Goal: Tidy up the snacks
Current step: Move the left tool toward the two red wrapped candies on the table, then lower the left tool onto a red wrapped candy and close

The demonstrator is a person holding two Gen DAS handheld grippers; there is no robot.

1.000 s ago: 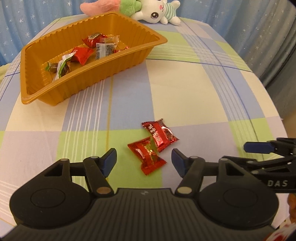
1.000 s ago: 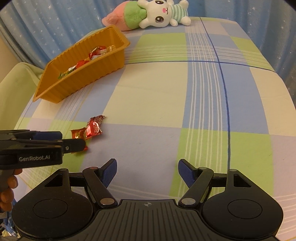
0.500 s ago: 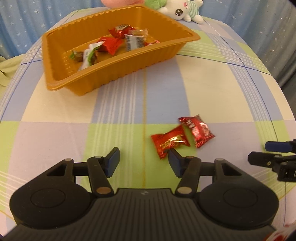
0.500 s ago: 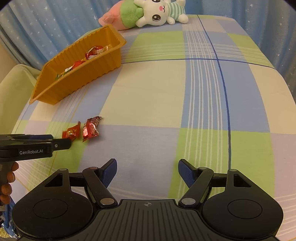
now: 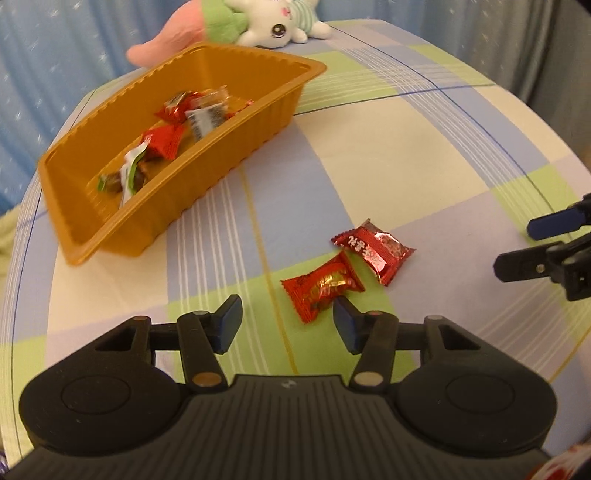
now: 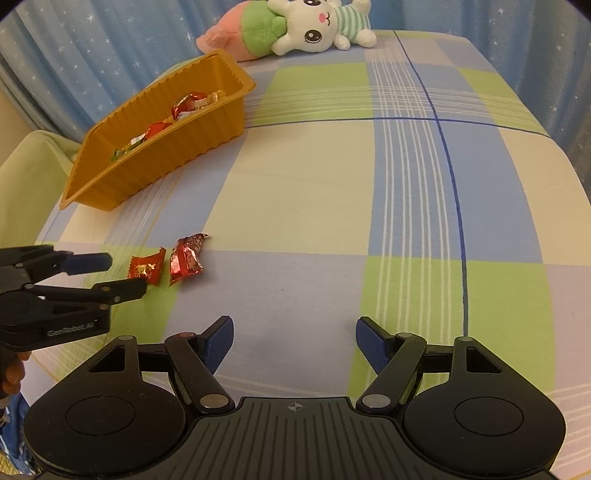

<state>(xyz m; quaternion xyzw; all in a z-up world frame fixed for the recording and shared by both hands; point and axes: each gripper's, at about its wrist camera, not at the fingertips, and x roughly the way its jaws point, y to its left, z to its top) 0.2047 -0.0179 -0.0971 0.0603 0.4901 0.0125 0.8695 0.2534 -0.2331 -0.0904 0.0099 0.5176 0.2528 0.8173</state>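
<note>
Left wrist view: the left gripper (image 5: 287,319) stands spread with nothing between its pads, its jaws having just been closing. To grasp well, it should straddle the nearer red candy (image 5: 322,286), lying well short of the orange tray (image 5: 236,162); a second red candy (image 5: 373,248) touches it.

Right wrist view: the right gripper (image 6: 294,341) is spread wide and empty. Two loose candies, one tray, one plush rabbit (image 6: 314,31).

Plush rabbit (image 6: 314,31) lying at the far edge of the checked tablecloth (image 6: 332,184), starry blue curtain (image 6: 74,55) behind
</note>
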